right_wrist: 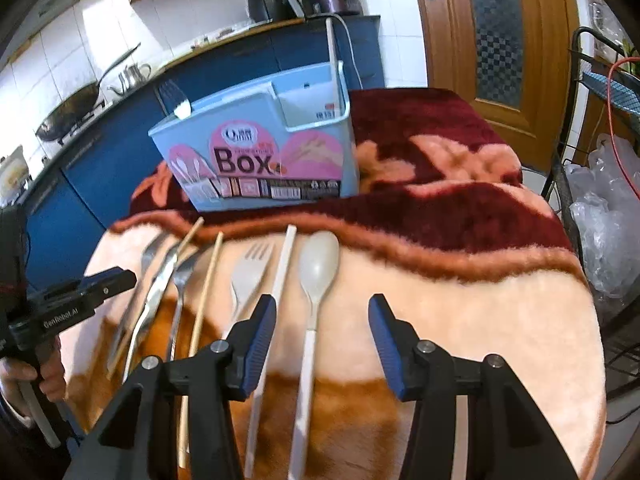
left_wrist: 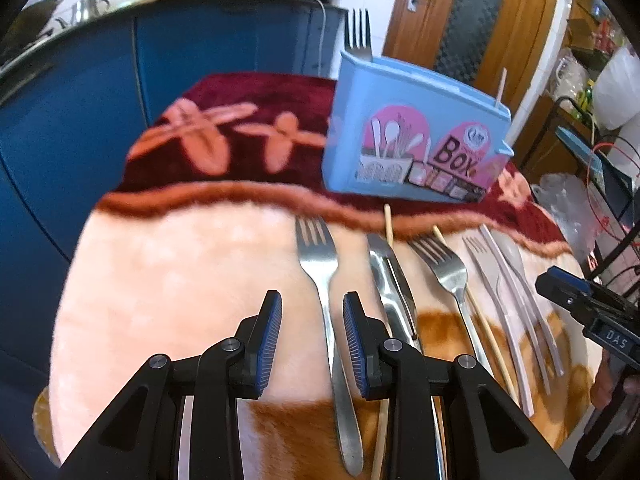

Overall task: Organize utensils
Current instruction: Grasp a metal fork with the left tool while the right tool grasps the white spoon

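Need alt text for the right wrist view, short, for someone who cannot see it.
The open right gripper hangs over a pale spoon lying in a row of cutlery on a plush blanket. Behind stands a blue utensil box already holding a fork.

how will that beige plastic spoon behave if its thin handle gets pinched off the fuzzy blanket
The beige plastic spoon looks light and stiff, though its slim handle may flex slightly. The wide bowl could make it tip bowl-down. Lying flat in the plush blanket, it seems unlikely to slide or roll.

Home kitchen — wok [right_wrist: 66,114], kettle [right_wrist: 130,76], blue cabinets [right_wrist: 108,152], tiled wall [right_wrist: 80,40].
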A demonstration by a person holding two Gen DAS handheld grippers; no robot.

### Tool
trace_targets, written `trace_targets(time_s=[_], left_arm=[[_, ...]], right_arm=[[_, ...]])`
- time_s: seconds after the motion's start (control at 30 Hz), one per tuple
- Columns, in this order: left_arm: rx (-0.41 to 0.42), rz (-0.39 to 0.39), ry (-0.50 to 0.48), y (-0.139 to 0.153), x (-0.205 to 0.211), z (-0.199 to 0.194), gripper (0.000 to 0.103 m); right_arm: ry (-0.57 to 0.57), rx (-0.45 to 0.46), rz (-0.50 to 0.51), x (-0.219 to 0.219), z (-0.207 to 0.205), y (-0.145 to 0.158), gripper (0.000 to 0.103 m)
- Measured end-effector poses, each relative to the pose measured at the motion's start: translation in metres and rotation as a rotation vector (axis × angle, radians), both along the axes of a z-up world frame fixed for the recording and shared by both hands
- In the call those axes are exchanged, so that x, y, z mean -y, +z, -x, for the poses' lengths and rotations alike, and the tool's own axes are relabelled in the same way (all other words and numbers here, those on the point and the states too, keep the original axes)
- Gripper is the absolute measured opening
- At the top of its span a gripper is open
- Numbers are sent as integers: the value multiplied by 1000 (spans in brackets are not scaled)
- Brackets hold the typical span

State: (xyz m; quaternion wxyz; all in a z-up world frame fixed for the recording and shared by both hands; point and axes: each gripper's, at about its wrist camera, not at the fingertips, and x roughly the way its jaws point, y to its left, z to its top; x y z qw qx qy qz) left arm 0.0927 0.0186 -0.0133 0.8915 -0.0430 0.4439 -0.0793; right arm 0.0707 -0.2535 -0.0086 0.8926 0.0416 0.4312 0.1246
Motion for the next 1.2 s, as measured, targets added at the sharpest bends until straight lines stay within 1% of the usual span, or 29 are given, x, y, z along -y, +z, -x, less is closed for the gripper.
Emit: trace_targets(time_s=[0.1,0.2,0.33,0.5,0.67,0.83,1.03,1.13,1.2], left_arm=[[-42,-1,-35,-4,2,-3,32],[-61,-18,-59,-4,5,-6,32],[-93,-22,-75,-5,5,-11,32],[-106,-28,-85,-5,6,-15,32],[-109,-30,-95,-5,7,-16,32],[-134,-42,-115,-5,9,-23,32],[-154,-74,-137,-5,13,-29,32],[-151,-78,-146,-5,14,-29,32],[-151,-67,-147,-4,12,-30,31]], right_arm=[[22,-32,30,-2,-2,-4,52],[38,-53,69,-6,-4,-6,52],[60,-69,104,-11,-7,-6,52],[94,-89,150,-18,-12,-7,52],[126,-126,165,-21,-20,-7,53],[157,-162,194,-26,-29,-6,52],[175,-180,223,-30,-33,-5,45],[174,-177,225,-31,-34,-5,37],[163,-173,214,-31,-35,-4,27]])
